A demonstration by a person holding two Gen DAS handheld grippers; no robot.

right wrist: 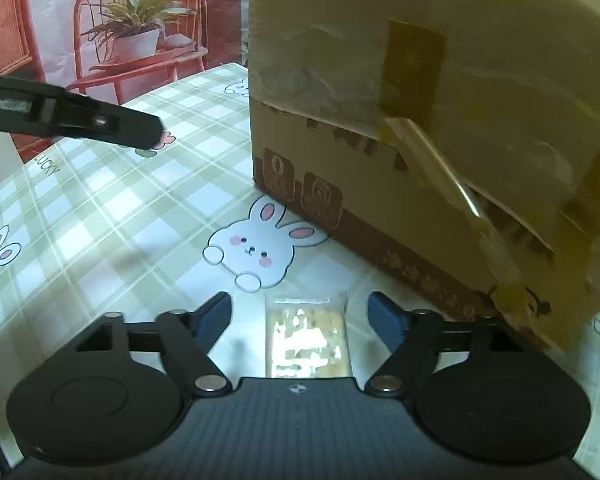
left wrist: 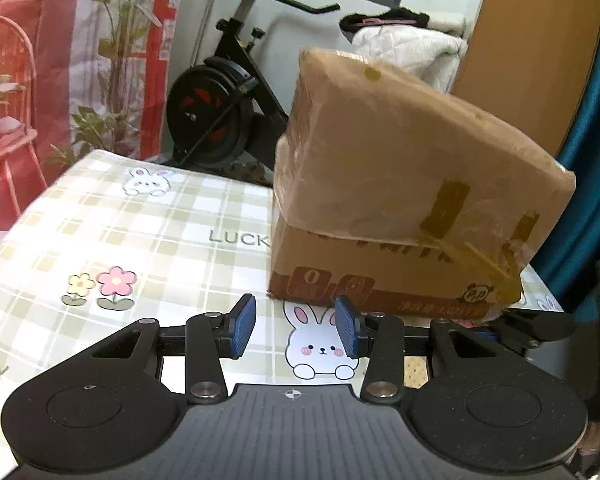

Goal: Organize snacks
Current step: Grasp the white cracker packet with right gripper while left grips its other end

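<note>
A brown cardboard box [left wrist: 404, 184] with taped flaps stands on the bunny-print tablecloth [left wrist: 140, 220]; it fills the upper right of the right wrist view [right wrist: 420, 120]. A clear-wrapped cracker packet [right wrist: 307, 338] lies flat on the cloth between the fingers of my right gripper [right wrist: 300, 316], which is open around it without touching. A corner of the packet shows in the left wrist view [left wrist: 415, 372]. My left gripper [left wrist: 296, 330] is open and empty just in front of the box. Its finger also shows at the left of the right wrist view [right wrist: 100, 120].
An exercise bike [left wrist: 220, 112] stands beyond the table's far edge. A red-and-white printed backdrop [left wrist: 60, 60] with chair and plants hangs at left. A wooden door [left wrist: 540, 60] and white bedding [left wrist: 412, 52] are behind the box. The right gripper's body [left wrist: 532, 328] sits beside the box.
</note>
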